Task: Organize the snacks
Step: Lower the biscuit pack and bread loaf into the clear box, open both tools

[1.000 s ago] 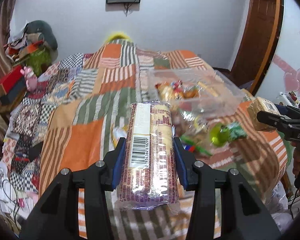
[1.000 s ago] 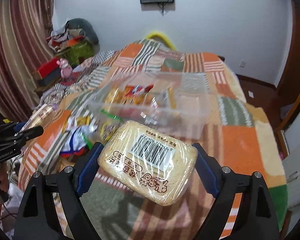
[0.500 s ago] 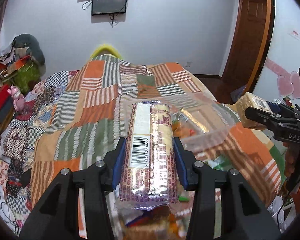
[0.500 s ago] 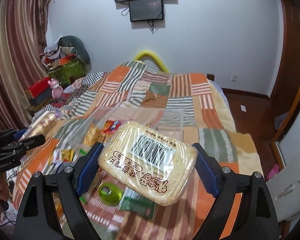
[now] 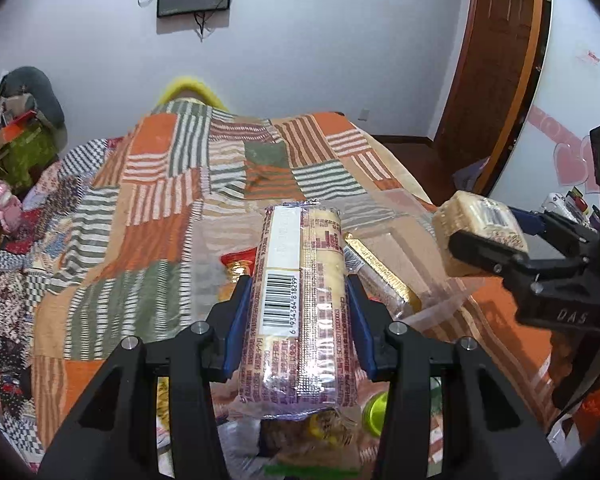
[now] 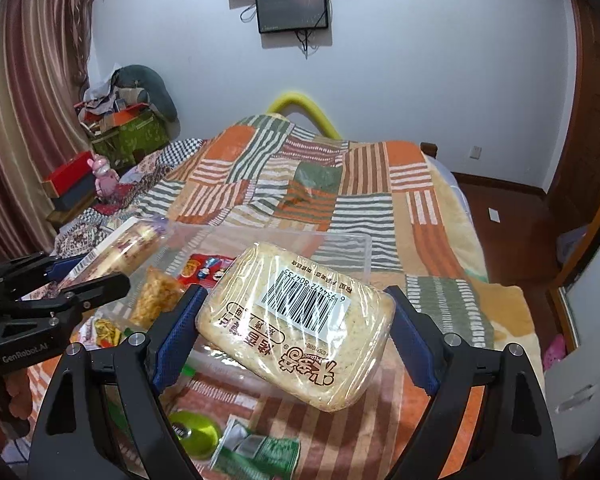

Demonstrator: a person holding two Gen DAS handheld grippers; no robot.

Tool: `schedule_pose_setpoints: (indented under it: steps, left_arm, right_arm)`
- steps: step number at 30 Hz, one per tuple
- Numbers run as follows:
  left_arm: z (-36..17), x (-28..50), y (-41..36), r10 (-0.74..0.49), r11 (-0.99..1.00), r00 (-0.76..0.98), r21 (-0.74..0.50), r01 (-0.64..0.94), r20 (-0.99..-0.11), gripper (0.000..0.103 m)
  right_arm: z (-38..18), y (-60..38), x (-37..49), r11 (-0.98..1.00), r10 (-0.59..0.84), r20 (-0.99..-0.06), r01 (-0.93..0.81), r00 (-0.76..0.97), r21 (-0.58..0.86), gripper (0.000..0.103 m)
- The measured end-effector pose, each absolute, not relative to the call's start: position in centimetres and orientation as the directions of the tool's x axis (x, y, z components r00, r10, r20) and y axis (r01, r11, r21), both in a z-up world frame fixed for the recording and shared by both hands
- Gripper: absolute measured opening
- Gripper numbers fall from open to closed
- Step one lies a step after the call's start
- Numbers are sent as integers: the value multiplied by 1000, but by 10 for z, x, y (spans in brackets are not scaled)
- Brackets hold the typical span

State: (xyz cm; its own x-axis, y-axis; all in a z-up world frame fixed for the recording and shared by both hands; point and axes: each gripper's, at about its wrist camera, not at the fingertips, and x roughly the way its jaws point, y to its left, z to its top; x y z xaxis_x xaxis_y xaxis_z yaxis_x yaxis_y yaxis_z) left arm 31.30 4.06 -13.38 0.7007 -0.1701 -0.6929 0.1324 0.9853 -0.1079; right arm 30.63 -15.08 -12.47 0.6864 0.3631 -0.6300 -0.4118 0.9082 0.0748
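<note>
My left gripper [image 5: 298, 320] is shut on a long purple-and-cream biscuit pack [image 5: 300, 304] with a barcode, held above the bed. My right gripper [image 6: 296, 336] is shut on a flat wrapped bread cake [image 6: 296, 320]; it also shows at the right of the left wrist view [image 5: 480, 236]. A clear plastic box [image 6: 340, 244] lies on the patchwork blanket [image 6: 308, 184] below both grippers, with several snack packets [image 6: 200, 272] inside. The left gripper shows at the left of the right wrist view [image 6: 96, 276].
Loose snacks lie on the blanket near me: a green round cup [image 6: 196, 432], a green packet [image 6: 260, 456], a gold bar [image 5: 380, 276]. Clutter and boxes [image 6: 120, 128] stand left of the bed. A wooden door [image 5: 496, 60] is at the right.
Both grippers have risen and moved forward over the clear box with their snacks still held. The box now sits lower and closer in both views.
</note>
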Motion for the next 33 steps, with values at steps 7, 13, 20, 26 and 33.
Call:
schedule_pose_setpoints:
  steps: [7, 13, 20, 26, 33]
  left_arm:
    - [-154, 342, 33, -195, 981, 660, -137, 139, -726, 45]
    - [-168, 356, 29, -208, 978, 625, -147, 149, -752, 45]
    - [-169, 355, 24, -182, 983, 626, -116, 146, -758, 46]
    - [-152, 340, 29, -196, 980, 644, -128, 152, -740, 46]
    - [-128, 309, 48, -157, 987, 684, -93, 130, -712, 53]
  right_arm:
    - [-144, -148, 324, 901, 377, -669, -421, 641, 104, 86]
    - [-154, -143, 330, 892, 381, -691, -442, 615, 98, 86]
    - [-157, -141, 335, 884, 387, -707, -457, 592, 101, 87]
    - [-143, -145, 326, 878, 400, -681, -469, 613, 94, 87]
    - [-133, -155, 311, 883, 391, -666, -462, 635, 78, 87]
